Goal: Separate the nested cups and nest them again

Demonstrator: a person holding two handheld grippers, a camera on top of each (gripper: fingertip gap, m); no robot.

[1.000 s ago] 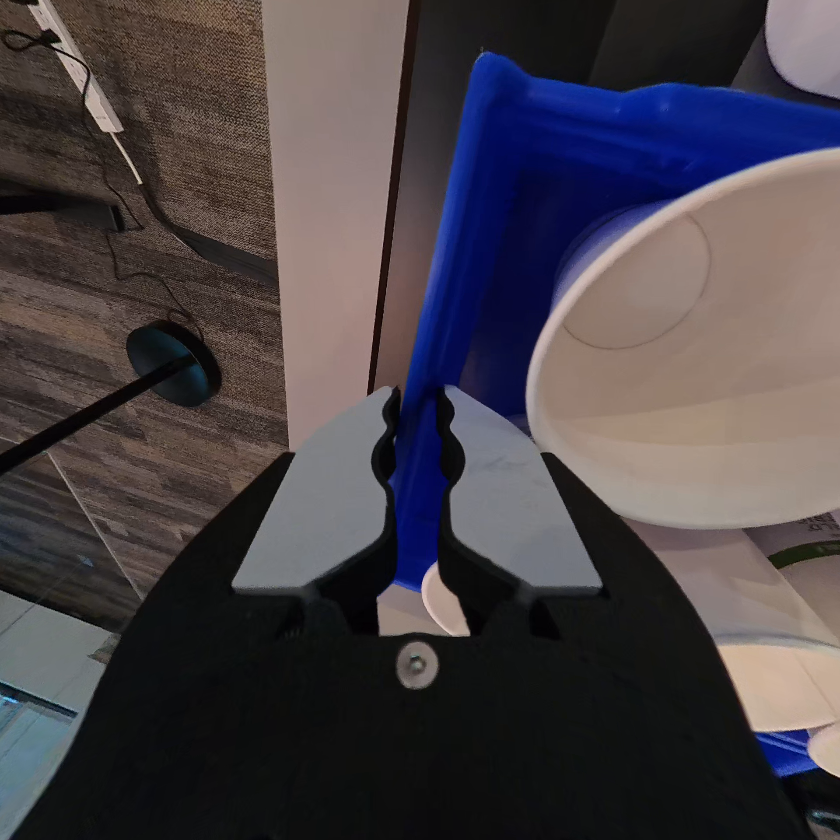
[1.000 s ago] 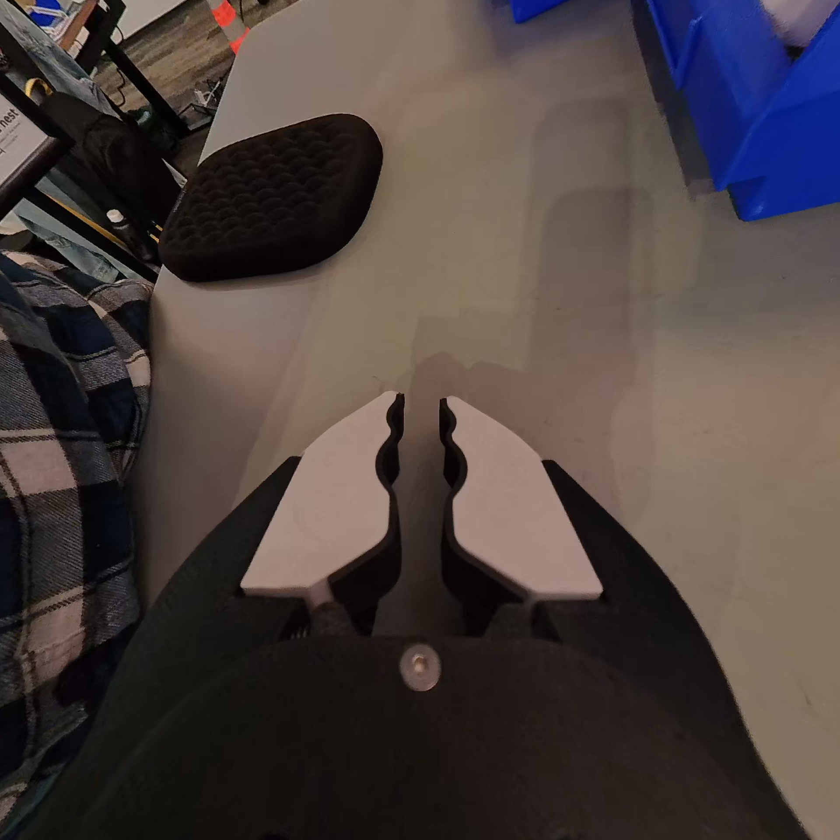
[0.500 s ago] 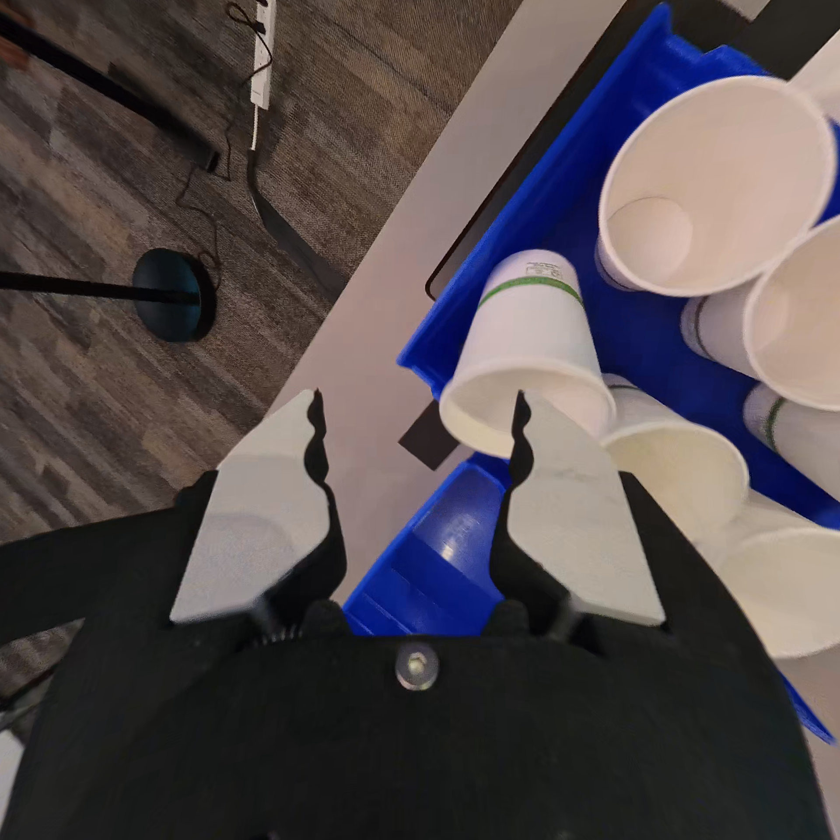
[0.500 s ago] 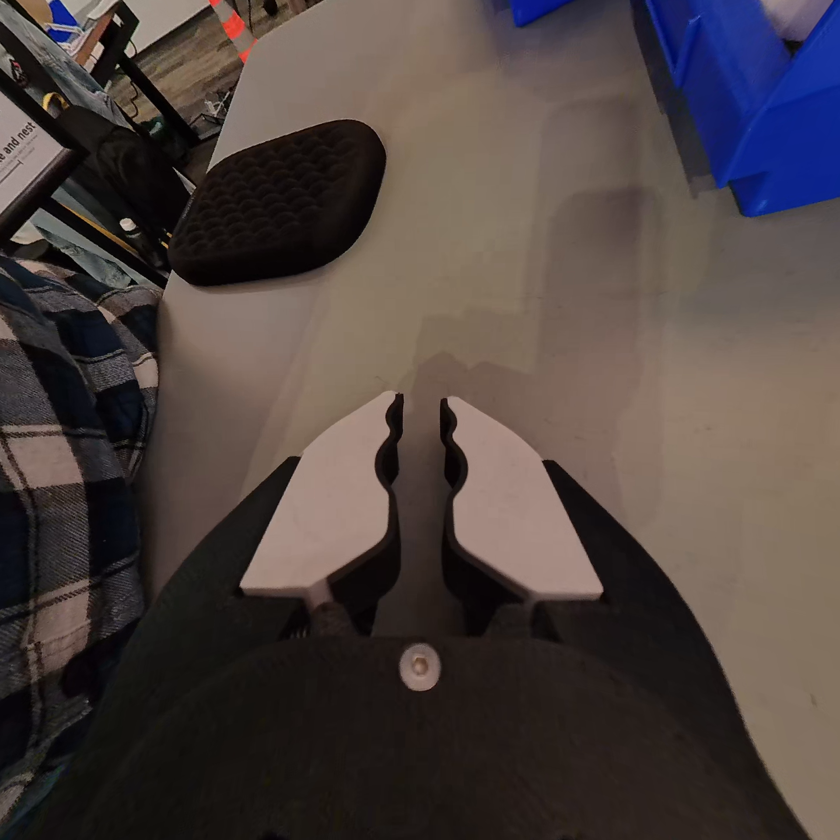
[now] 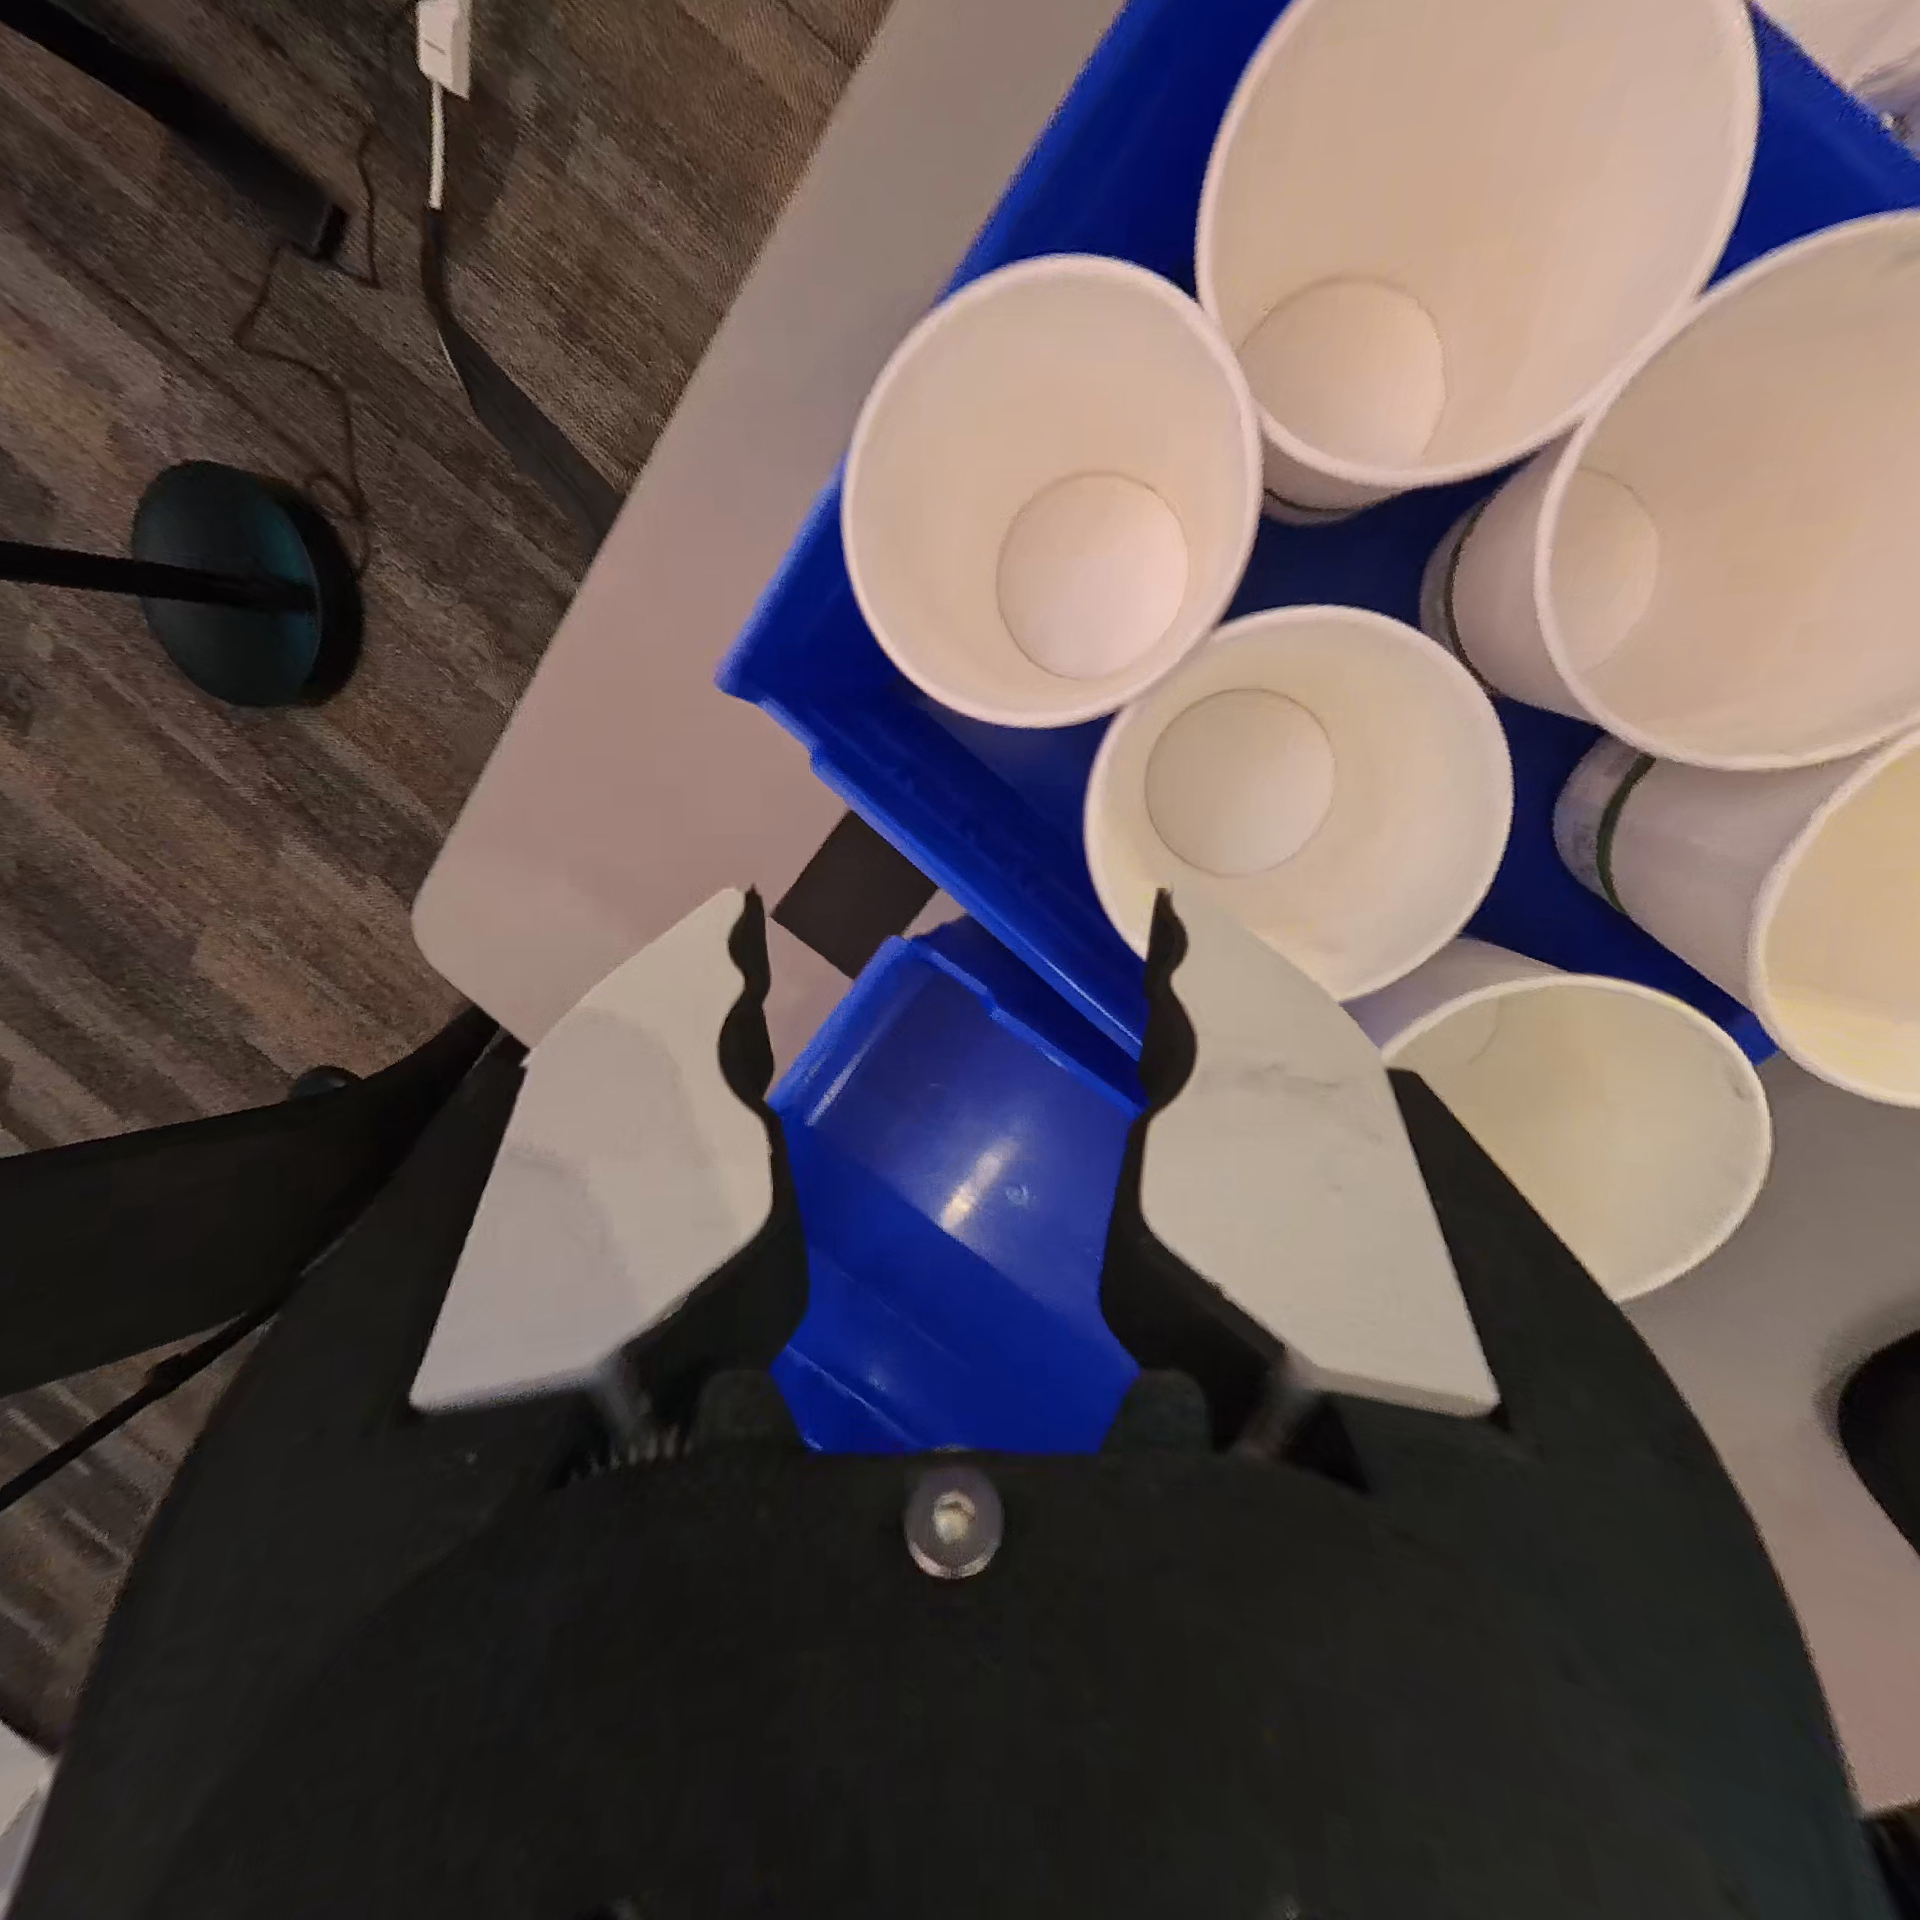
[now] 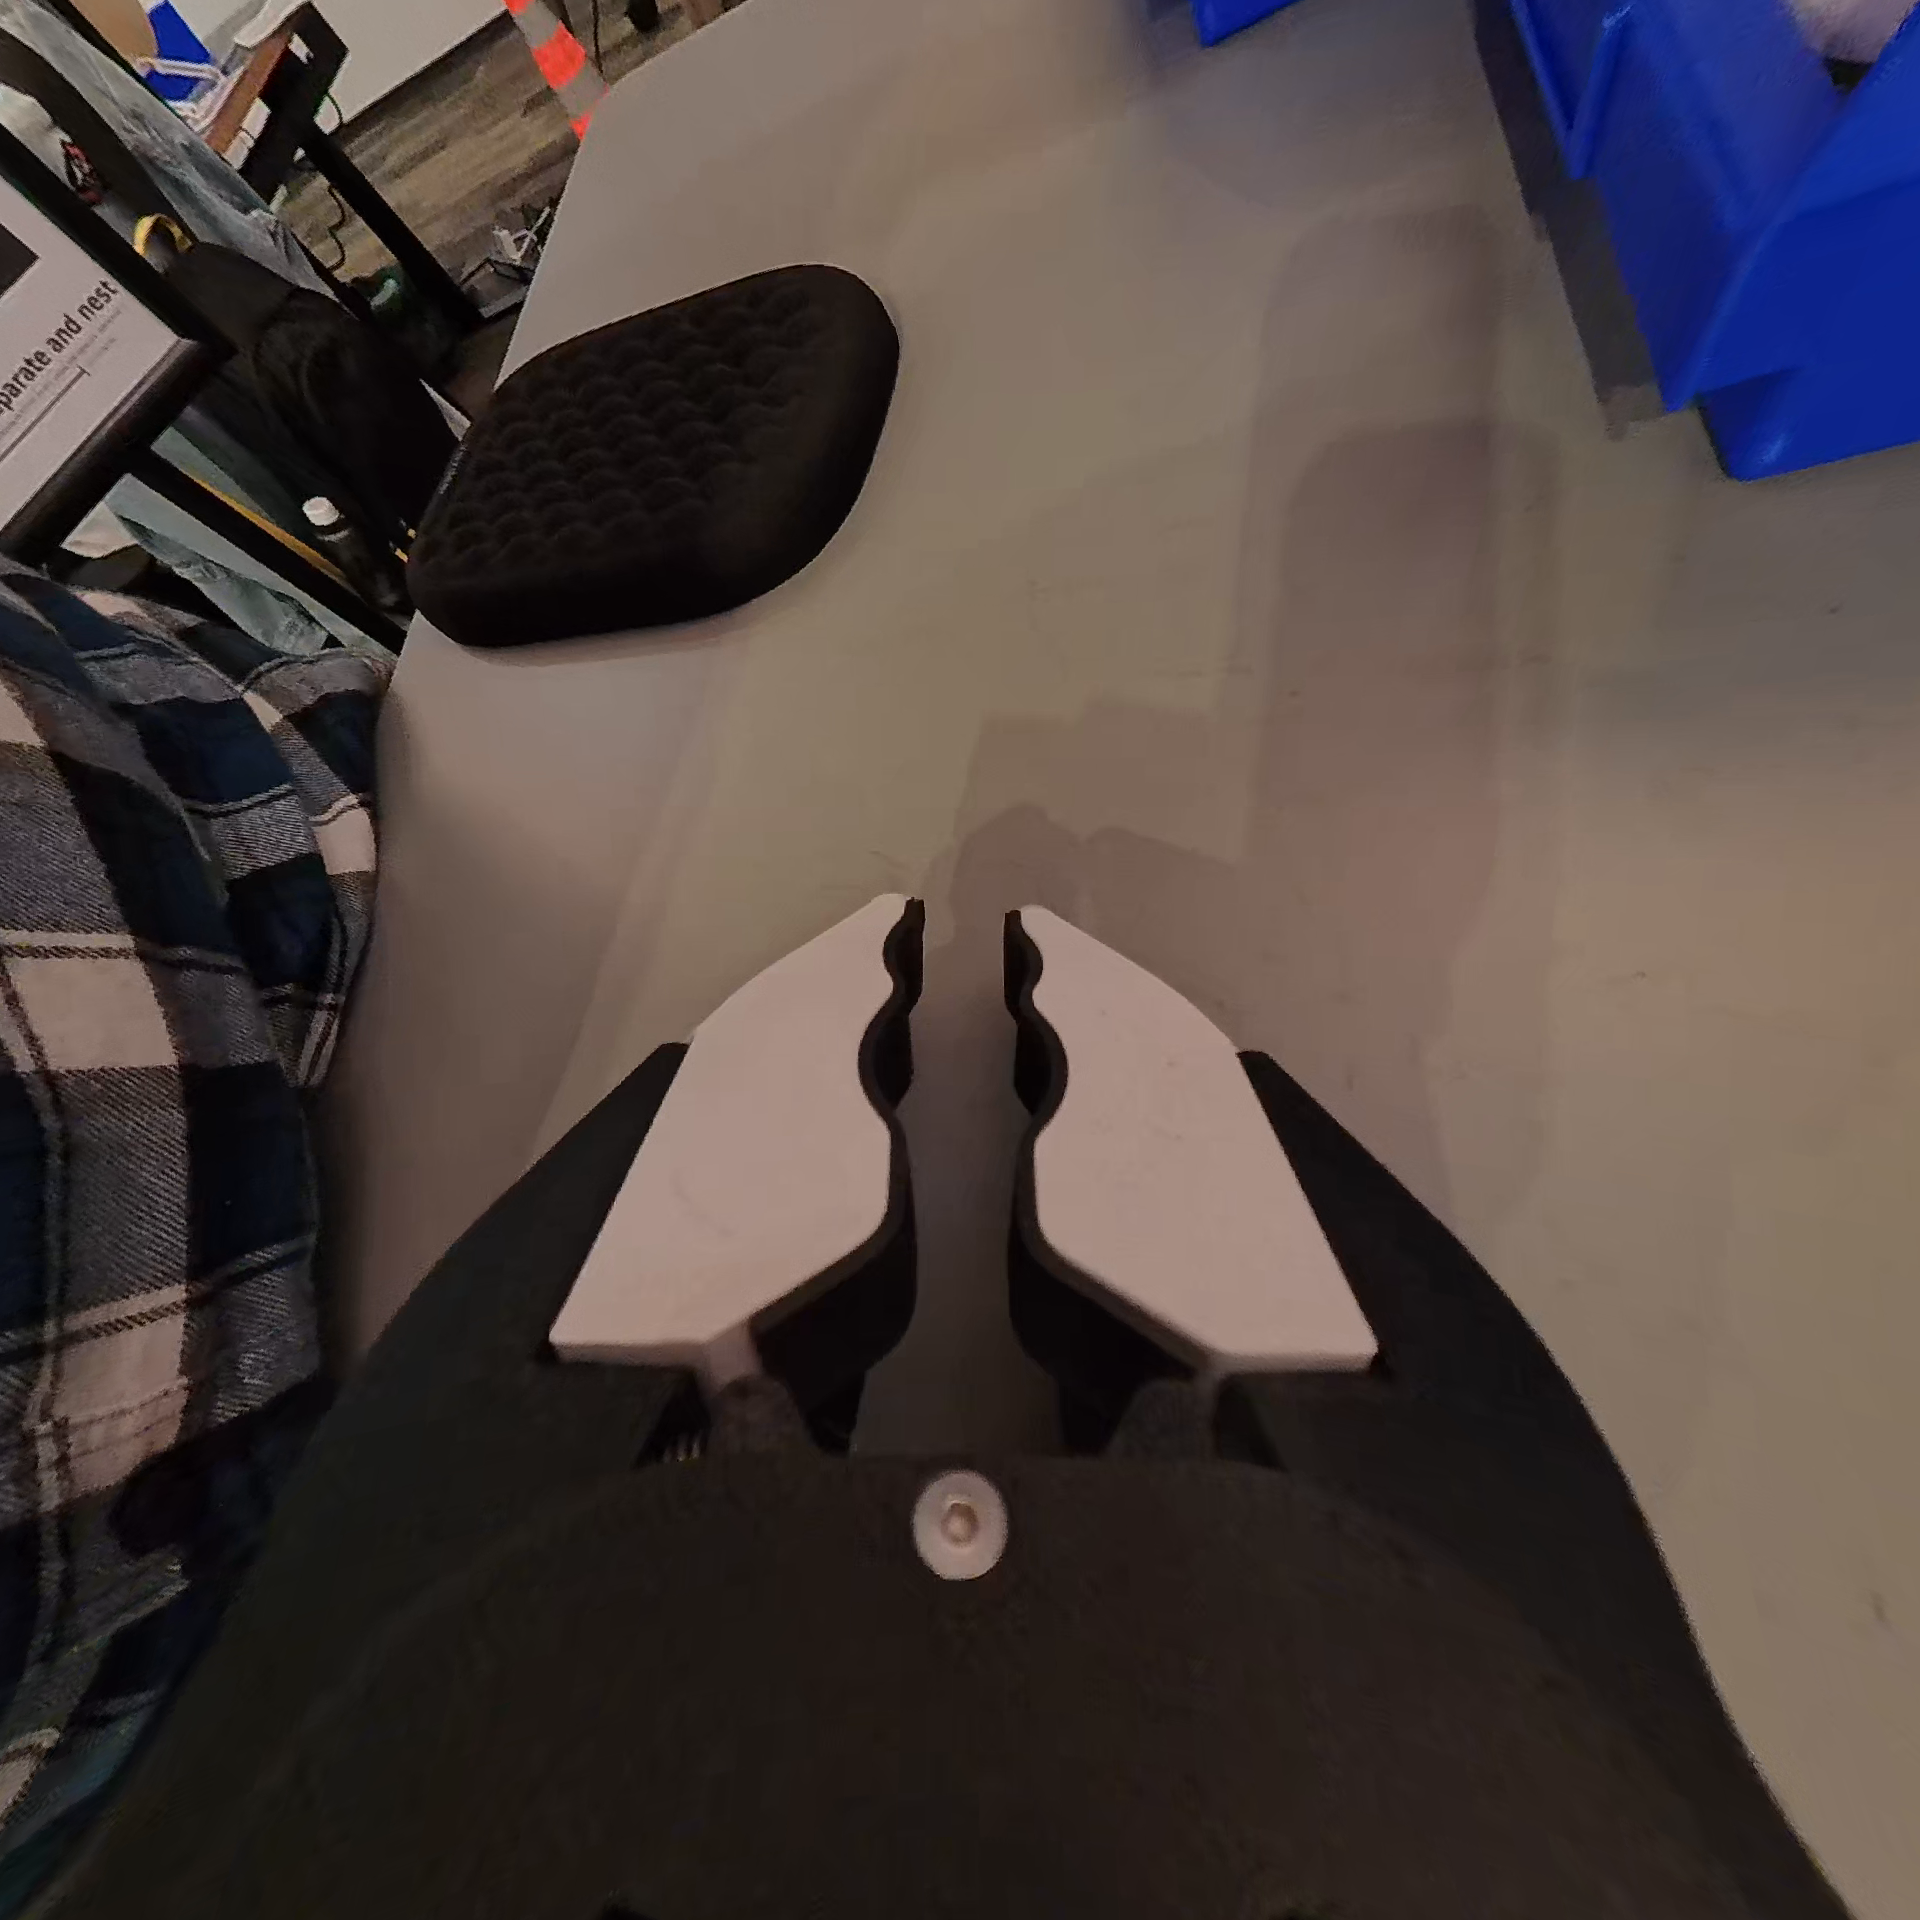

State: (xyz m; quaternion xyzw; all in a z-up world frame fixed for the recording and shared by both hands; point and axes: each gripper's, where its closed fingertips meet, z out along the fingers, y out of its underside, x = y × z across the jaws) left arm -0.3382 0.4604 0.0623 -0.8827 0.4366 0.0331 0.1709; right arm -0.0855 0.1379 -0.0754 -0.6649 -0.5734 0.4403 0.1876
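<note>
My left gripper (image 5: 956, 925) hung spread and empty over the crowded cups (image 5: 1299, 800); closing carelessly might have crushed a rim. My right gripper (image 6: 961, 920) held nothing, slightly parted.

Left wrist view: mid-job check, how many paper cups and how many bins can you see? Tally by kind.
White paper cups: 6
Blue bins: 2
Total: 8
A pale shape cut off at the top right corner is too unclear to count.
</note>
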